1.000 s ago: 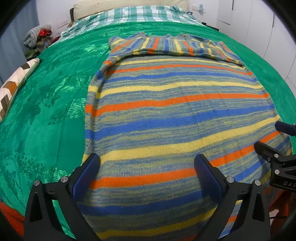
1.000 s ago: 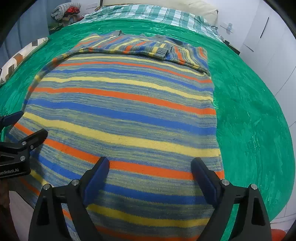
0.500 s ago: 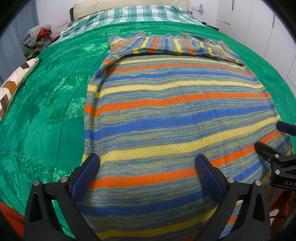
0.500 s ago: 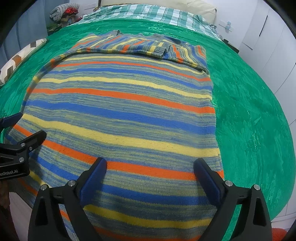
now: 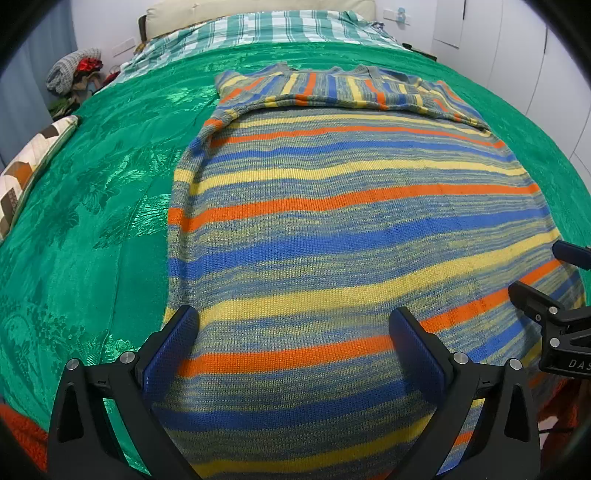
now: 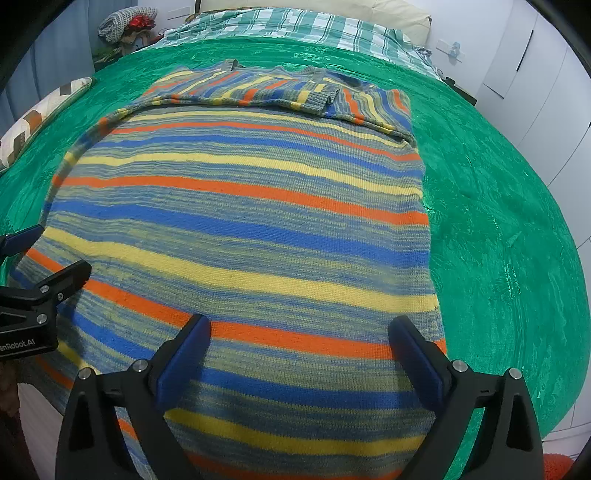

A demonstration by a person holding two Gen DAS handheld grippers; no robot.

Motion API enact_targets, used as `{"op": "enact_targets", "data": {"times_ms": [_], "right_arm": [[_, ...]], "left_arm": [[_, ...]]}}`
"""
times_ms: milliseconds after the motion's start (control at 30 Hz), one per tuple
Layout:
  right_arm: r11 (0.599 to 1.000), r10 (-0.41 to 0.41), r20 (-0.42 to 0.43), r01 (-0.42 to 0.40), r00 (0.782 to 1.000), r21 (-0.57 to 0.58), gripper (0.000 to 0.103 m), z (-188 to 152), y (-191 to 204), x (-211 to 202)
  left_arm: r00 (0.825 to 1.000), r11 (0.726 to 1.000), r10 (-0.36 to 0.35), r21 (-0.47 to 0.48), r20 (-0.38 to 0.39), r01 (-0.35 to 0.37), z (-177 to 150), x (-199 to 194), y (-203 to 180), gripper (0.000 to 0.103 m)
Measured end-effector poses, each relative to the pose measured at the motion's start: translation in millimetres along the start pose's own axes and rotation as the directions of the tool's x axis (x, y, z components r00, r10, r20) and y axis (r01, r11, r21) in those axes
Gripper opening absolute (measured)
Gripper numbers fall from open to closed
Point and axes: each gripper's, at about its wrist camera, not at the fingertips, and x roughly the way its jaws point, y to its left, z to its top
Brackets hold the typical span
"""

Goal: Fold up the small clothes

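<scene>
A striped knit sweater (image 5: 351,221) in blue, yellow, orange and grey lies flat on the green bedspread (image 5: 92,206), its sleeves folded across the far top. It also fills the right wrist view (image 6: 240,229). My left gripper (image 5: 295,332) is open and empty, hovering over the sweater's near hem on its left half. My right gripper (image 6: 299,339) is open and empty over the near hem on its right half. Each gripper shows at the edge of the other's view: the right one (image 5: 554,288), the left one (image 6: 40,258).
The bedspread (image 6: 498,240) covers a bed. A plaid sheet (image 5: 277,27) and cream pillow lie at the head. A patterned cushion (image 5: 29,166) sits at the left edge. A pile of clothes (image 5: 74,74) is at far left. White wardrobe doors (image 6: 535,74) stand on the right.
Both grippers have drawn back slightly toward the near hem, staying open. The sweater has not moved.
</scene>
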Motion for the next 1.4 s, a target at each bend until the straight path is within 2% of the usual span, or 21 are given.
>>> {"op": "enact_targets", "data": {"times_ms": [200,333,400,467,533,633,700,733,767,867,900,933,967,1000,1033,1067,1167,1233,1300,1367,1400], "right_arm": [[1.0,0.017,-0.016,-0.017,1.0,-0.009,0.097,-3.8,-2.8,-2.7],[0.997,0.074,-0.088,-0.076,0.993,-0.016,0.097,-24.5,-14.4,-13.4],[0.991,0.137,-0.171,-0.136,0.976,0.016,0.097,-44.3,-29.1,-23.2],[0.981,0.192,-0.226,-0.18,0.955,0.071,0.095,-60.7,-44.8,-34.1],[0.963,0.252,-0.237,-0.218,0.938,0.161,0.095,-72.1,-67.2,-48.6],[0.936,0.3,-0.226,-0.241,0.927,0.255,0.095,-75.1,-92.6,-56.6],[0.921,0.351,-0.26,-0.281,0.9,0.271,0.095,-74.9,-94.4,-44.8],[0.916,0.368,-0.289,-0.291,0.884,0.277,0.093,-76.1,-92.8,-35.6],[0.909,0.386,-0.31,-0.302,0.869,0.286,0.092,-77.7,-90.9,-26.5],[0.898,0.409,-0.375,-0.295,0.832,0.327,0.083,-86.6,-90.6,-5.2],[0.889,0.424,-0.377,-0.298,0.823,0.349,0.075,-90.6,-93.9,-2.9],[0.878,0.441,-0.373,-0.305,0.816,0.369,0.057,-92.9,-97.1,-2.5],[0.858,0.472,-0.359,-0.326,0.805,0.397,0.043,-94.3,-101.4,-2.6],[0.826,0.52,-0.339,-0.359,0.784,0.435,0.008,-95.4,-106.4,-2.8],[0.804,0.546,-0.325,-0.374,0.772,0.462,0.007,-95.9,-110.1,-3.9],[0.787,0.564,-0.31,-0.384,0.766,0.483,0.007,-96.1,-114.4,-6.9],[0.731,0.617,-0.217,-0.449,0.756,0.515,0.006,-90.5,-127.7,-27.3],[0.681,0.648,-0.128,-0.496,0.75,0.538,0.006,-80.2,-136.9,-40.7],[0.629,0.665,-0.015,-0.55,0.746,0.549,0.006,-60.0,-148.8,-51.3],[0.6,0.664,0.078,-0.592,0.743,0.538,0.006,-29.0,-159.5,-51.4],[0.599,0.658,0.102,-0.601,0.746,0.529,0.006,-15.0,-163.9,-49.9]], "left_arm": [[1.0,1.0,-0.012,0.023,-0.024,0.012,-1.2,-2.3,0.1,0.102],[0.993,0.991,-0.04,0.121,-0.109,0.053,-22.4,-19.7,4.2,0.102],[0.986,0.972,0.005,0.231,-0.168,0.035,-48.8,-35.8,5.9,0.102],[0.977,0.967,0.059,0.257,-0.203,-0.005,-69.7,-49.3,15.2,0.101],[0.978,0.983,0.043,0.184,-0.204,-0.004,-77.4,-62.6,32.3,0.101],[0.988,1.0,0.001,0.024,-0.154,0.003,-61.6,-66.2,57.6,0.101],[0.98,0.999,-0.044,-0.033,-0.195,0.038,-59.0,-52.6,63.4,0.101],[0.967,0.996,-0.076,-0.059,-0.242,0.064,-62.1,-40.9,64.2,0.1],[0.957,0.996,-0.079,-0.063,-0.278,0.064,-67.0,-32.0,63.6,0.099],[0.954,0.999,-0.052,-0.022,-0.294,0.047,-77.6,-33.0,58.7,0.096],[0.953,0.998,-0.057,-0.027,-0.297,0.051,-79.0,-34.3,59.2,0.088],[0.949,0.997,-0.079,-0.044,-0.306,0.069,-82.1,-35.2,60.7,0.082],[0.943,0.995,-0.098,-0.061,-0.318,0.083,-84.9,-34.4,62.4,0.068],[0.939,0.994,-0.103,-0.067,-0.327,0.086,-86.7,-33.4,63.7,0.044],[0.93,0.991,-0.128,-0.085,-0.344,0.105,-89.0,-32.3,66.5,0.028],[0.913,0.98,-0.187,-0.125,-0.363,0.152,-91.3,-32.1,70.0,0.006],[0.897,0.963,-0.251,-0.184,-0.364,0.195,-90.7,-41.8,79.4,0.004],[0.884,0.934,-0.325,-0.263,-0.337,0.243,-85.4,-52.6,89.2,0.004],[0.873,0.881,-0.416,-0.351,-0.257,0.317,-67.9,-64.2,102.6,0.004],[0.872,0.837,-0.464,-0.401,-0.157,0.373,-38.9,-72.4,113.3,0.004],[0.875,0.821,-0.473,-0.411,-0.103,0.396,-17.5,-73.9,117.9,0.004]]}}
